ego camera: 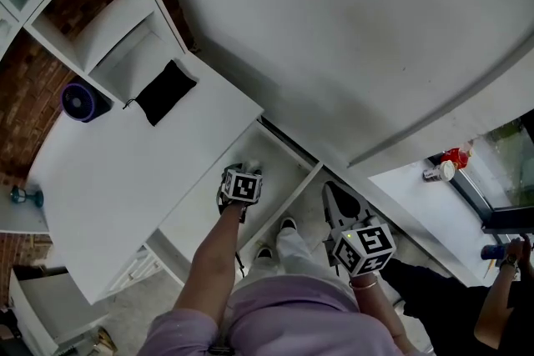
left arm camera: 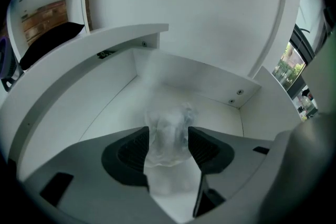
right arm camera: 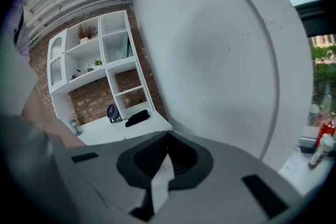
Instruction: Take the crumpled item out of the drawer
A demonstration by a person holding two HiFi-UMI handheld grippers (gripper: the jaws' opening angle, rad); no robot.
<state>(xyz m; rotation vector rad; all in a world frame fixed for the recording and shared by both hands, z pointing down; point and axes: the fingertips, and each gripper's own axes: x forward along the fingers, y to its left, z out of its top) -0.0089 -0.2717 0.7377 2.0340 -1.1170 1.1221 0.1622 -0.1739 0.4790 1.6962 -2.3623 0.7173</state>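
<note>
Fingers (left arm camera: 131,152) of the left gripper (left arm camera: 168,132) pinch the crumpled item (left arm camera: 169,115) inside the drawer (left arm camera: 202,78), walls close around, while the right gripper (right arm camera: 168,136) is closed and empty.

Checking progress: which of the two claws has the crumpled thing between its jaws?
The left claw, reaching into the drawer, grips the crumpled item between its jaws; the right claw is shut on nothing.
</note>
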